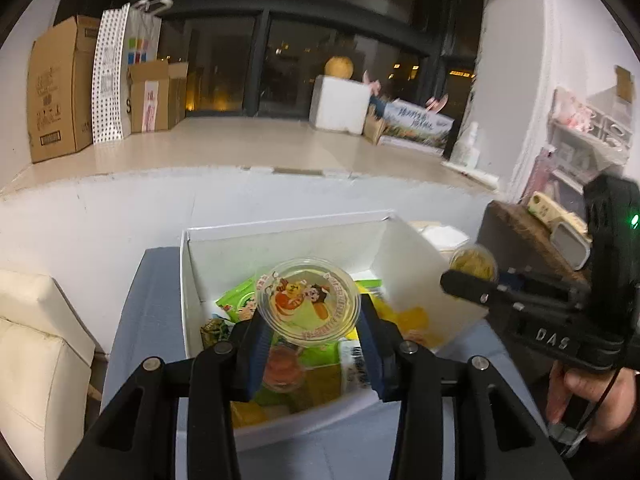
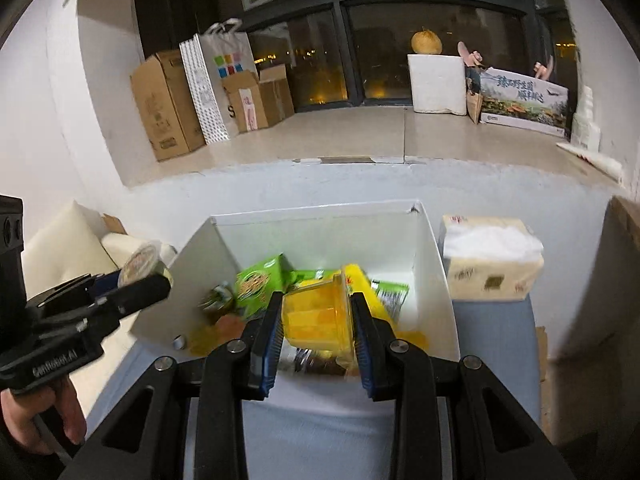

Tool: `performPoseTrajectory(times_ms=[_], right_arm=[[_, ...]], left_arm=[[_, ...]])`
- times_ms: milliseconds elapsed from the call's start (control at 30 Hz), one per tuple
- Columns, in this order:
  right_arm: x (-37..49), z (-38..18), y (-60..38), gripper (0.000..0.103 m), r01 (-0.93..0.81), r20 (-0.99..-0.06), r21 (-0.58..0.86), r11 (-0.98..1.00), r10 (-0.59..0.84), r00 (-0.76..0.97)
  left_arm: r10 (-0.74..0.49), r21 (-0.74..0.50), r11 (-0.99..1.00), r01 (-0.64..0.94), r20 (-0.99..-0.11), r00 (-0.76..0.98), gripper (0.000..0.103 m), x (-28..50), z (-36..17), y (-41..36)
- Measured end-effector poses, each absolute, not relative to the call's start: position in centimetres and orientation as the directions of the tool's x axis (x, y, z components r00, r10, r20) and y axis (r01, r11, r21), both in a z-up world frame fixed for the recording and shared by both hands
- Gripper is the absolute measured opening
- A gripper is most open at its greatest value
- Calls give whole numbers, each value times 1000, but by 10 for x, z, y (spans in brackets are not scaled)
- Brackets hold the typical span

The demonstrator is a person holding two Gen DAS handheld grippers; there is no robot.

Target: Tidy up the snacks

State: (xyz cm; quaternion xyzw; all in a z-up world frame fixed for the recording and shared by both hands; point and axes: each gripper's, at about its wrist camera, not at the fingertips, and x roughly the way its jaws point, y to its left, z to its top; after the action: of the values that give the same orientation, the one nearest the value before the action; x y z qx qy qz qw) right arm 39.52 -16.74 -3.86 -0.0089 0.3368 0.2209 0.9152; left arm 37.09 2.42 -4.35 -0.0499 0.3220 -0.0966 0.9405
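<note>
Over the white box (image 1: 288,236), the left wrist view shows the left gripper (image 1: 308,340) clamped on a clear jelly cup (image 1: 307,300), its cartoon-printed lid facing the camera and the blue pads pressing both sides. Below the cup, the box holds green snack packets (image 1: 236,304), yellow wrappers (image 1: 412,320) and a reddish jelly cup (image 1: 282,368). The box sits on a grey-blue table (image 1: 140,340). At the right edge the right gripper (image 1: 468,284) reaches in beside the box's outer wall, a yellow cup (image 1: 474,266) at its tip, with the person's hand (image 1: 576,396) under the handle.

From the right wrist view, the right gripper (image 2: 316,332) is closed around a yellow jelly cup (image 2: 318,316) tipped on its side, held above the near edge of the white box (image 2: 320,220). Green packets (image 2: 256,284) lie inside behind it. A tissue pack (image 2: 492,260) stands just beside the box's right wall. At left, the left gripper (image 2: 132,292) carries its lidded cup (image 2: 140,264) outside the box's left wall.
</note>
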Motion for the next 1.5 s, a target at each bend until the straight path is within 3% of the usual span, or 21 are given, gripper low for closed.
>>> performPoseTrajectory(times_ms=[33, 67, 100, 167, 400, 633, 1133, 1200, 1400, 1500], right_arm=[[400, -39, -166, 36, -403, -633, 125, 906, 386, 672], [403, -39, -167, 45, -388, -637, 116, 914, 368, 677], [404, -38, -169, 77, -367, -631, 111, 924, 351, 691], [404, -37, -180, 103, -338, -605, 158, 928, 362, 709], [396, -38, -189, 103, -324, -615, 198, 925, 374, 694], [335, -36, -197, 103, -339, -591, 186, 922, 381, 711], [226, -126, -264, 103, -265, -711, 174, 949, 307, 633], [222, -128, -261, 103, -256, -722, 163, 953, 292, 627], [209, -117, -247, 103, -267, -707, 110, 957, 265, 656], [202, -107, -242, 103, -260, -693, 99, 961, 254, 675]], left_arm=[[-199, -143, 980, 140, -611, 766, 67, 376, -46, 25], [-185, -136, 982, 127, -625, 759, 96, 380, -51, 27], [-184, -141, 982, 123, -621, 762, 103, 379, -53, 29], [-177, -140, 984, 114, -615, 768, 103, 378, -56, 34], [-163, -141, 985, 97, -601, 782, 103, 365, -50, 43], [-165, -136, 985, 104, -589, 791, 103, 312, -48, 46], [-94, -107, 994, 22, -735, 671, 103, 201, -161, 85], [-95, -125, 992, 4, -736, 670, 103, 199, -164, 87], [-22, -28, 1000, 2, -715, 699, 103, 189, -154, 69], [-43, -52, 999, 10, -694, 719, 103, 183, -137, 64]])
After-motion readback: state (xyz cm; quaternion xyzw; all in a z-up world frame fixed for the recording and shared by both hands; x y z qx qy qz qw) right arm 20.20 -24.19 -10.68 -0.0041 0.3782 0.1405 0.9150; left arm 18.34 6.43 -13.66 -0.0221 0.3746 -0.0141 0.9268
